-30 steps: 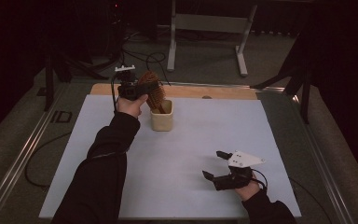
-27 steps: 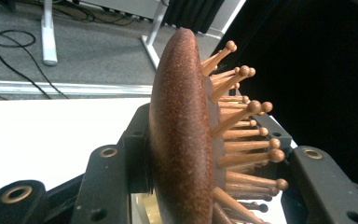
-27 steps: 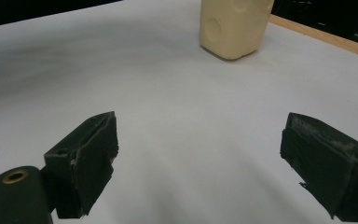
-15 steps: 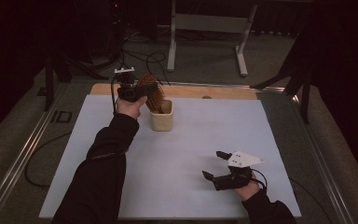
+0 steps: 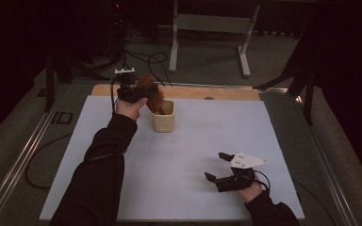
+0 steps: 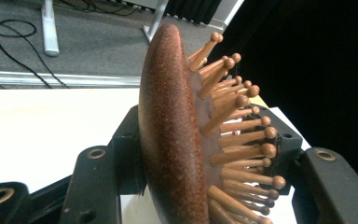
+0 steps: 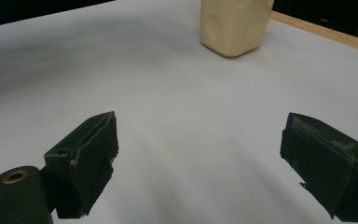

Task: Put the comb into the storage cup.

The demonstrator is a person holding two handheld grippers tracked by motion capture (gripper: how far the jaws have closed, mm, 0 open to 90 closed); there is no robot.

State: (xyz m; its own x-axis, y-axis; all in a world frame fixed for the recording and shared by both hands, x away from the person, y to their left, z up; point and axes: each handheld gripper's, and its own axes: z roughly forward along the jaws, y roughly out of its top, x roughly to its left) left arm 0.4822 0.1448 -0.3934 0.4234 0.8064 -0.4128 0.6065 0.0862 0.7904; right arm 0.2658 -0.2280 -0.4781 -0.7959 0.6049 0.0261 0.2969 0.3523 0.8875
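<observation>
Now my left gripper (image 5: 139,92) has just been easing its jaws apart around the wooden hairbrush (image 6: 177,140), whose handle stands in the cream cup (image 5: 163,117) at the far left. My right gripper (image 5: 222,167), near right, rests spread wide with nothing between.

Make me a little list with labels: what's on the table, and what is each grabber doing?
Brush: wooden hairbrush standing handle-down in the cream cup
Left gripper: jaws have just been opening, brush head between them
Right gripper: open, holding nothing, low over the white table sheet
Cup place: far side of the sheet, near the wooden edge
</observation>
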